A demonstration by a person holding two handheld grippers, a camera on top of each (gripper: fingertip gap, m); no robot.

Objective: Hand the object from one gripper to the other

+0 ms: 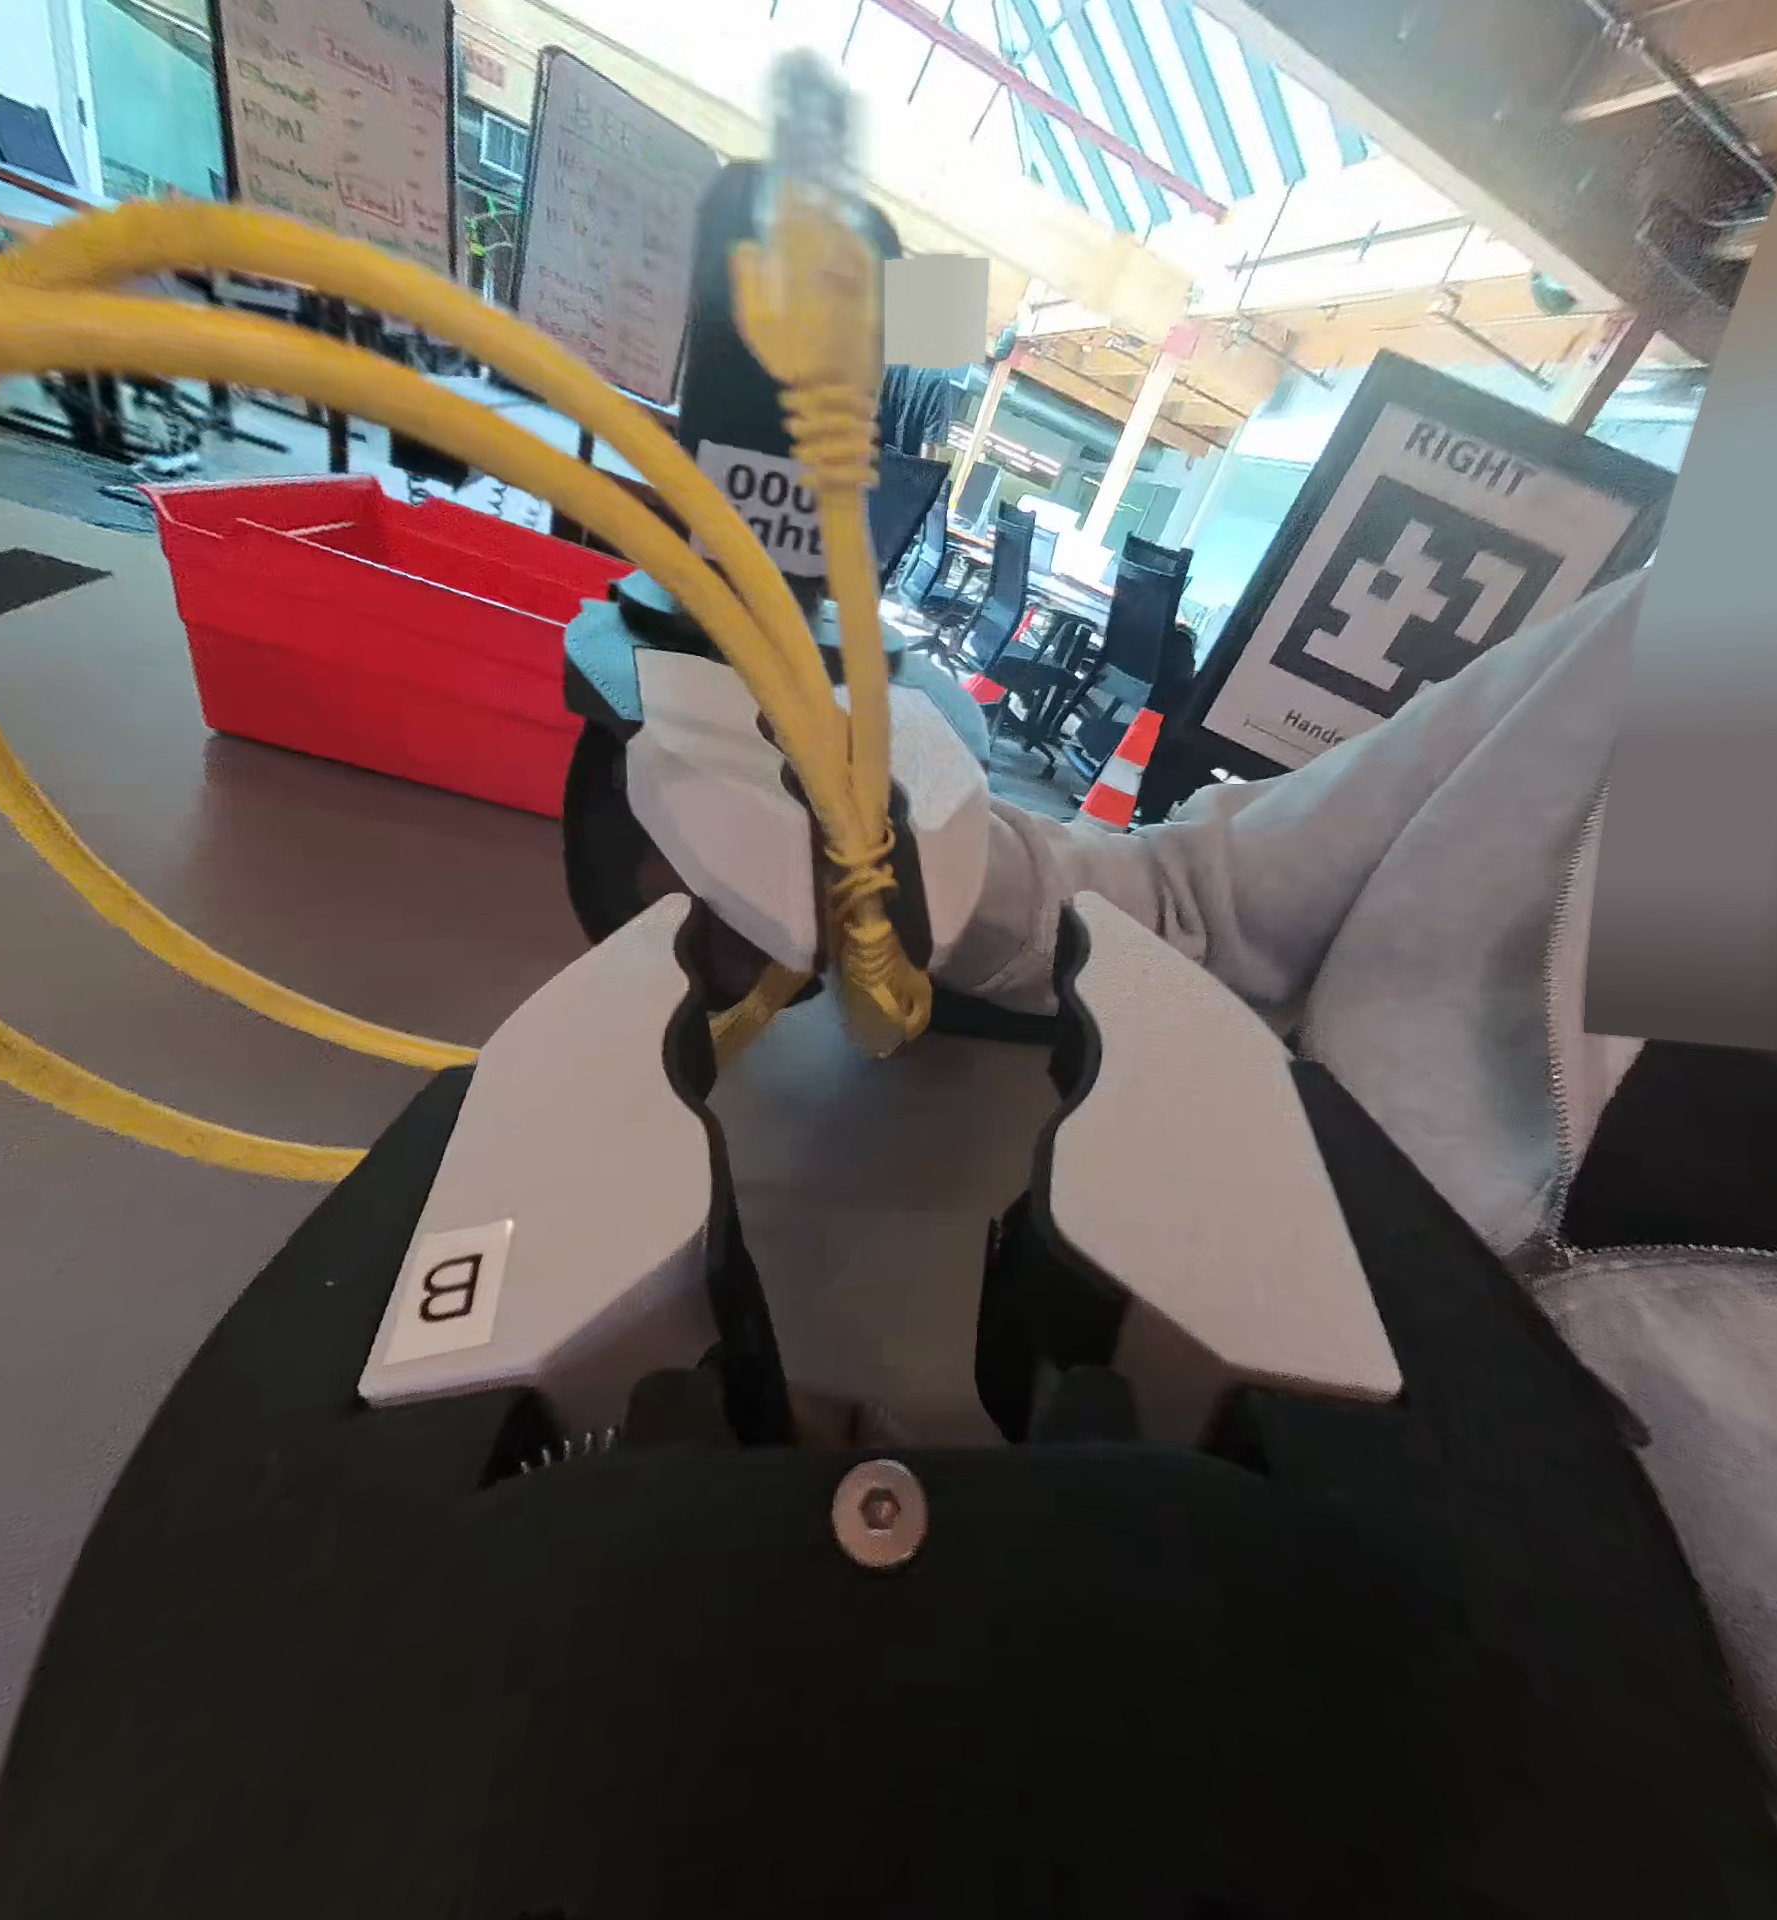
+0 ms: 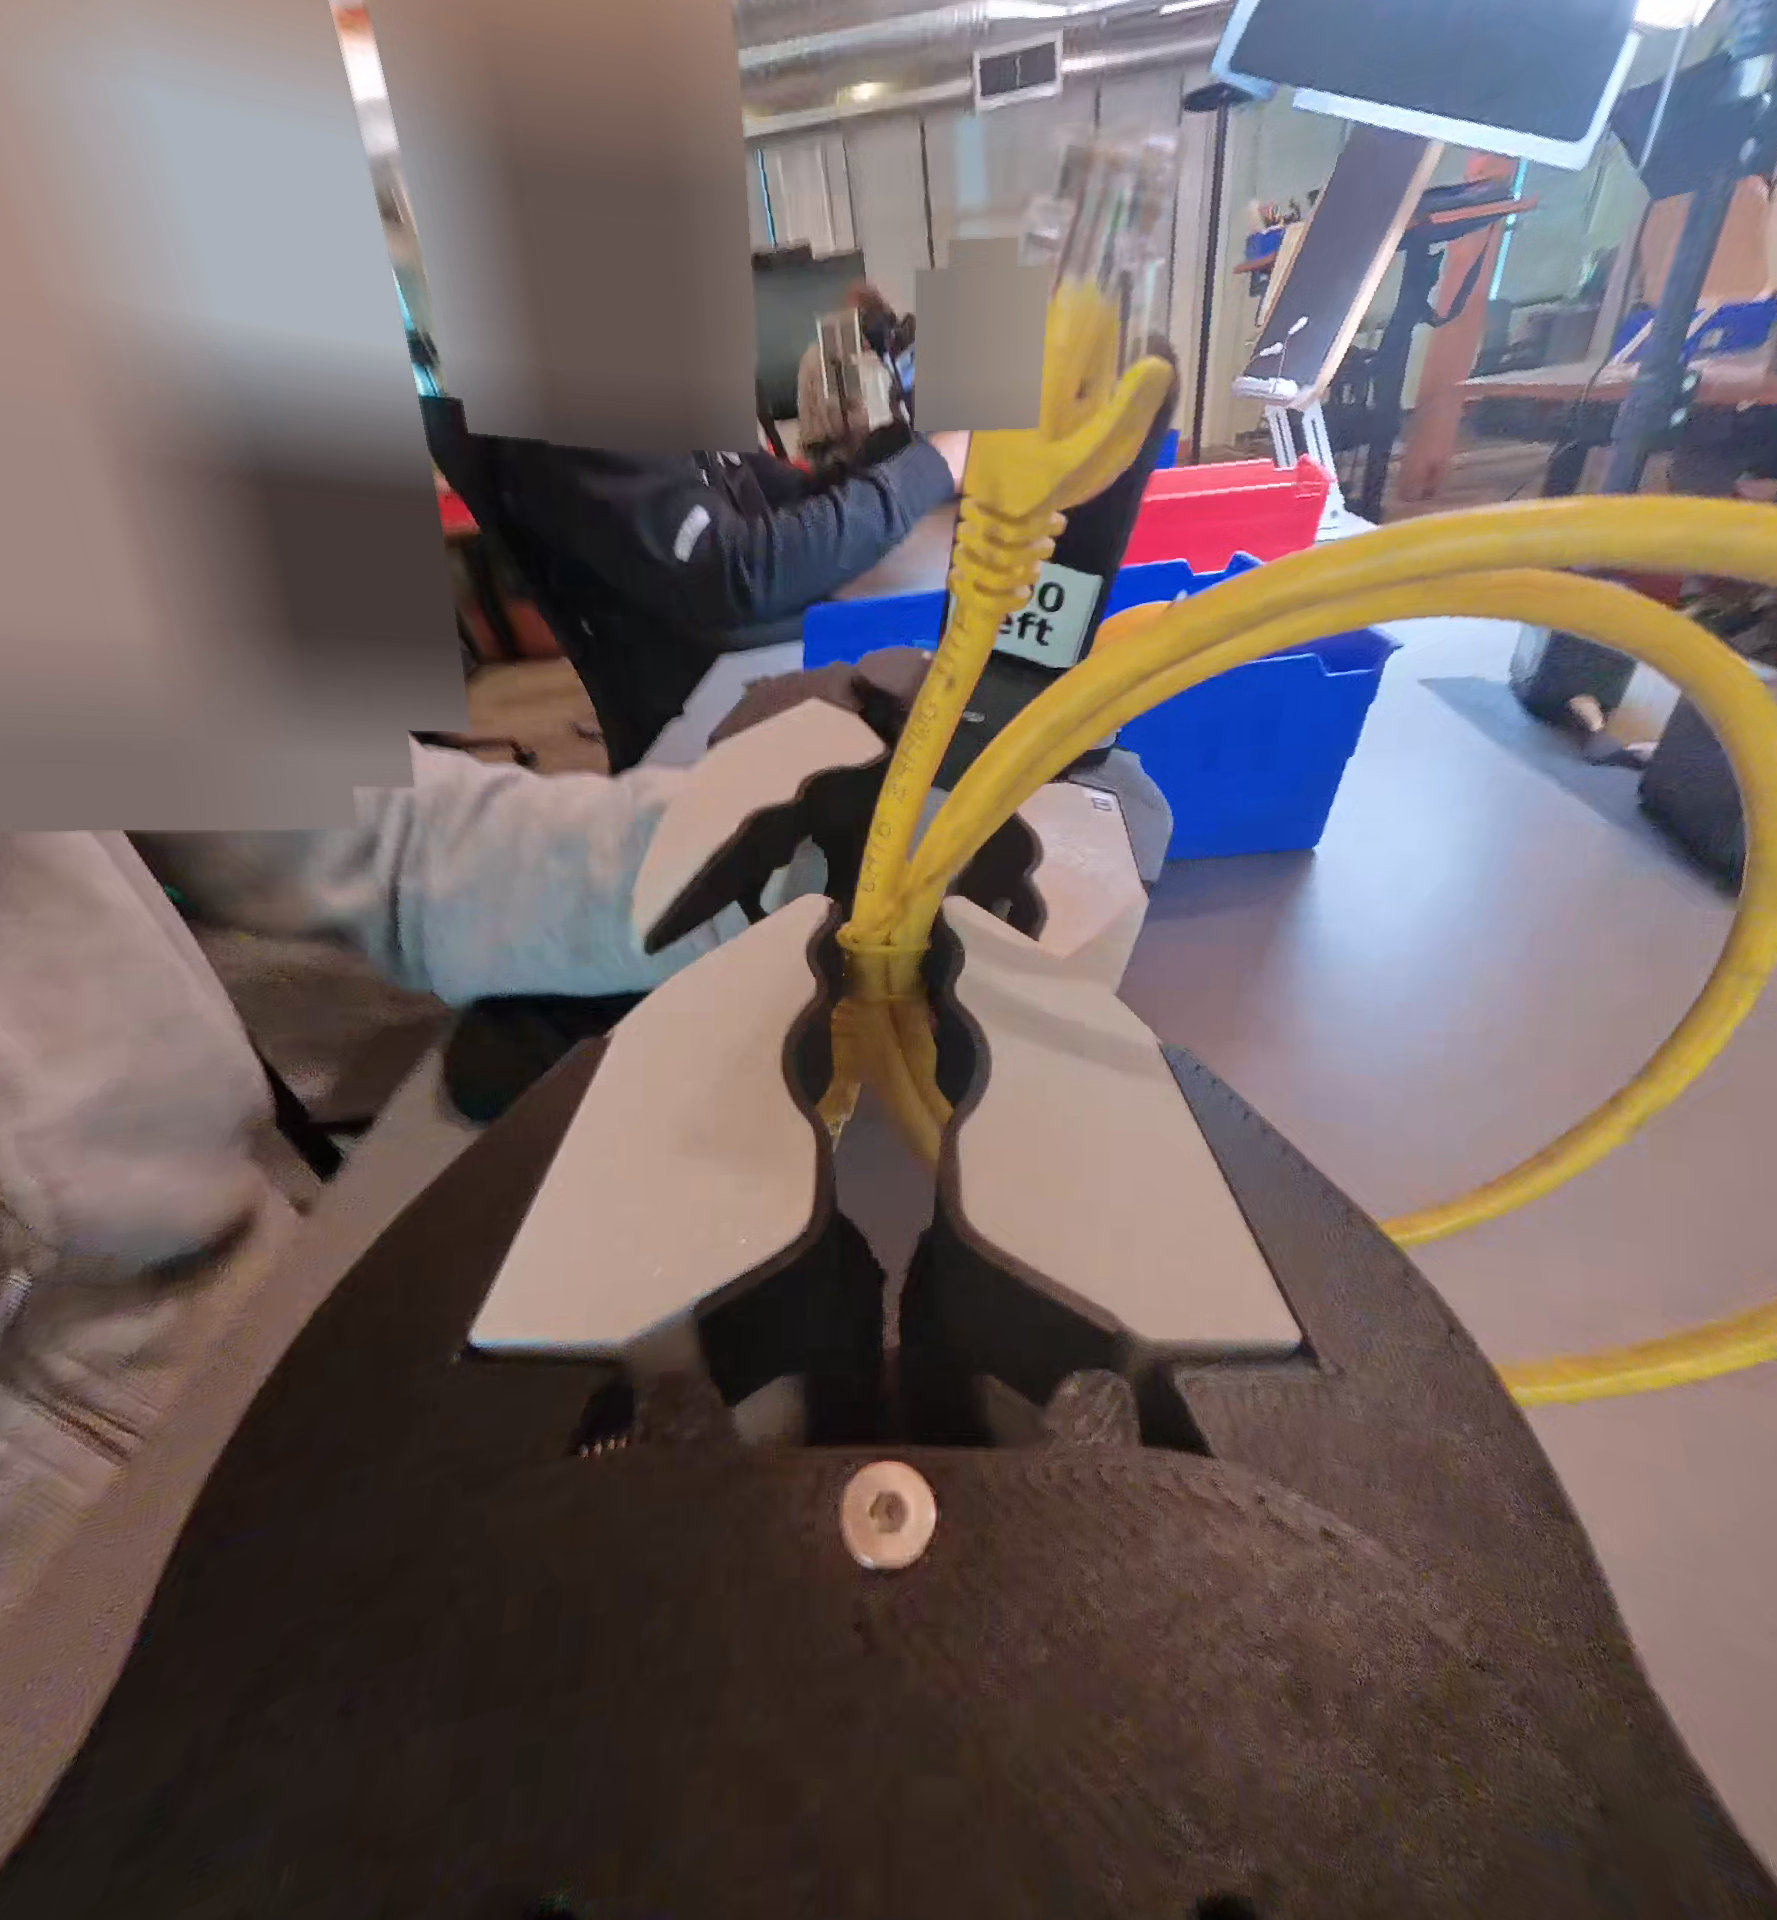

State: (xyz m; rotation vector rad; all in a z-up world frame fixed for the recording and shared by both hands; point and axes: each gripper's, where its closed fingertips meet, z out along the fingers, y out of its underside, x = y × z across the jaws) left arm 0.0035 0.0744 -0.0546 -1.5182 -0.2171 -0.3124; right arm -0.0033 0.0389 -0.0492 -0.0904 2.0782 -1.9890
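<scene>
Right gripper (image 2: 884, 940) is clamped on the tied waist of a coiled yellow ethernet cable (image 2: 1549, 665), held in the air over the grey table (image 2: 1486, 1039). Left gripper (image 1: 879, 935) faces it, jaws spread wide, just short of the bundle. 2 bins sit behind: red (image 1: 375, 634), blue (image 2: 1248, 748).

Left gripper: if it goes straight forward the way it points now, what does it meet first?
Most likely the tied end of the yellow cable, held by the right gripper just ahead of the open left gripper. Depth is unclear; the gap looks small.
</scene>
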